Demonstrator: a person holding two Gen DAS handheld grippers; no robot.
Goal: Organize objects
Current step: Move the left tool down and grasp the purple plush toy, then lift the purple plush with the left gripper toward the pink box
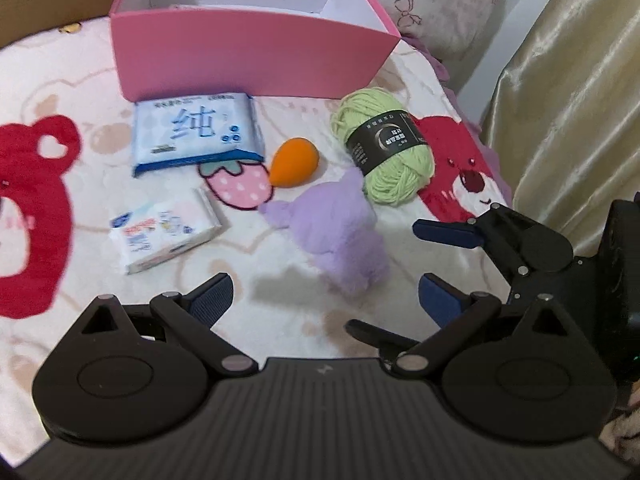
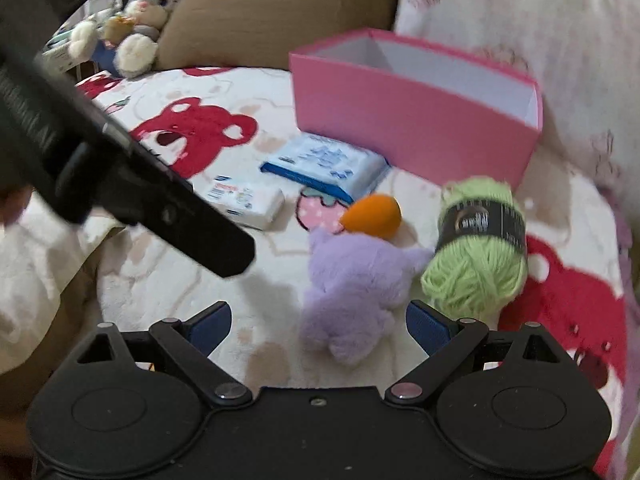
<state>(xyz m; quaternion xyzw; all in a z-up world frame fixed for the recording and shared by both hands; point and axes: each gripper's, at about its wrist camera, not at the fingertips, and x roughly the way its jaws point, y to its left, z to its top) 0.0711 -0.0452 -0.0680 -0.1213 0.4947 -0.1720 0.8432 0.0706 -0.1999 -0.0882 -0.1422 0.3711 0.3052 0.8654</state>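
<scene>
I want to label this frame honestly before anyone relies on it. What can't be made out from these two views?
- Floor of the pink box: hidden by its front wall in both views, so what it holds is unknown.
- Black label on the green yarn: print blurred in the right wrist view.
- Purple plush toy: blurred, its face cannot be seen.
- Left gripper: its fingertips are outside the right wrist view.

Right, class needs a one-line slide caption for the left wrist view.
Open left tongs face a purple plush, green yarn and pink box on a blanket.
</scene>
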